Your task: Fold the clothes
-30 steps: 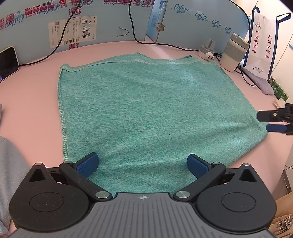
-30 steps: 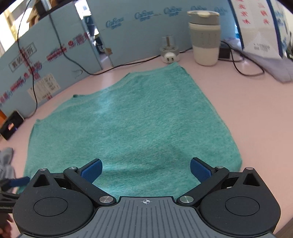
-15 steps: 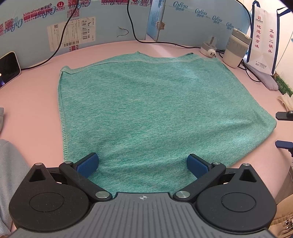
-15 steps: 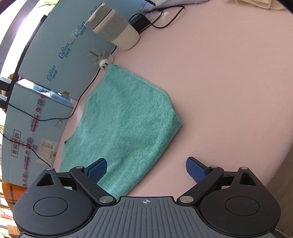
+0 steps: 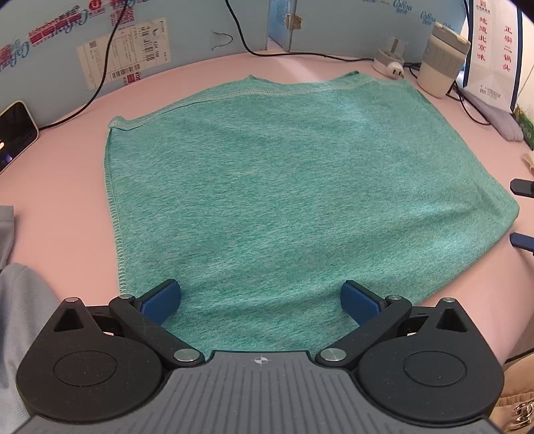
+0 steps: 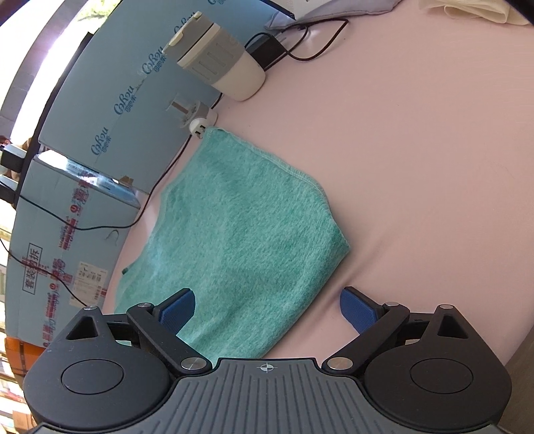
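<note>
- Teal knit garment is lying flat and folded on the pink worktop, filling the middle of the left wrist view; stitched hems are running along its 12 o'clock and 9 o'clock edges.
- Left gripper is hovering over the garment's 6 o'clock edge, jaws standing wide apart, blue pads to either side with only cloth lying under the gap; nothing is being pinched.
- Right gripper is sitting at the garment's corner, seen in the right wrist view rolled over so the worktop is slanting. Jaws are spread wide and gripping nothing: the pad at 9 o'clock is over the cloth, the pad at 3 o'clock is over bare worktop, and the garment edge is running between them.
- In the left wrist view, the right gripper's two fingertips are showing at the 3 o'clock frame edge, just beside the garment's corner; whether they are touching the cloth I cannot tell.
- Cream and grey cup is standing at 1 o'clock beyond the garment, a white plug adapter just beside it, near the garment's far corner.
- Blue cardboard panels are walling the far side; black cables are trailing down them.
- Phone is lying at 10 o'clock, well apart from the garment.
- Grey cloth is showing at 8 o'clock, at the frame edge.
</note>
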### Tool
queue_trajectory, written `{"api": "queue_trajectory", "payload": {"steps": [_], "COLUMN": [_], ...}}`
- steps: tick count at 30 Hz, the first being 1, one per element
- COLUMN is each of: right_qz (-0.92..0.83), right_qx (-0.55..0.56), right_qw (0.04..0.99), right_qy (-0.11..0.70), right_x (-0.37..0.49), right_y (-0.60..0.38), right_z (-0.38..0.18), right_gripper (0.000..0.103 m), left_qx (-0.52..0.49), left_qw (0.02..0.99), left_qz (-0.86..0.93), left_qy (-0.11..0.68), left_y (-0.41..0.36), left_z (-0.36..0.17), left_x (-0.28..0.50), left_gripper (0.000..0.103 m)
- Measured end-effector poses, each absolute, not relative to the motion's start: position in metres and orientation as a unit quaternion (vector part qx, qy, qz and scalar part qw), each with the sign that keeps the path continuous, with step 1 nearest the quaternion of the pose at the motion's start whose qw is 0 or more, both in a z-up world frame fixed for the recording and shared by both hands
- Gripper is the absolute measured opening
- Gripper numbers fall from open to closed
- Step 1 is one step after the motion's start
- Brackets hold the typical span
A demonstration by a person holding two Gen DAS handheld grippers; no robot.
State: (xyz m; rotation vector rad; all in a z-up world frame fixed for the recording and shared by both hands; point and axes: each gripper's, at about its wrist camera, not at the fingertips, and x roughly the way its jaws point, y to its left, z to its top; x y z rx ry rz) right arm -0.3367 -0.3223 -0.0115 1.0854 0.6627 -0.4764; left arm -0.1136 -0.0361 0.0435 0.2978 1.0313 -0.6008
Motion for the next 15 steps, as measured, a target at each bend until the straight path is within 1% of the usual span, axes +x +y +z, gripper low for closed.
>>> {"api": "queue_trajectory", "payload": {"steps": [7, 10, 15], "right_qz": [-0.210, -0.204, -0.198], "right_qx": [0.508, 0.511, 0.503], "right_qw": [0.779, 0.779, 0.783], "right_qy": [0.302, 0.301, 0.308], "right_x": [-0.340, -0.341, -0.340], "right_y": [-0.325, -0.328, -0.329], "right_z": [-0.013, -0.014, -0.013], "right_gripper": [0.097, 0.097, 0.097], "left_qx": [0.145, 0.127, 0.132], "left_qw": [0.820, 0.822, 0.814], "left_qz": [-0.315, -0.323, -0.338], "left_qy": [0.455, 0.451, 0.453], "left_y": [-0.060, -0.070, -0.087], "left_z": [0.059, 0.059, 0.058], "left_x": [-0.113, -0.110, -0.108], "left_gripper": [0.103, 0.103, 0.103]}}
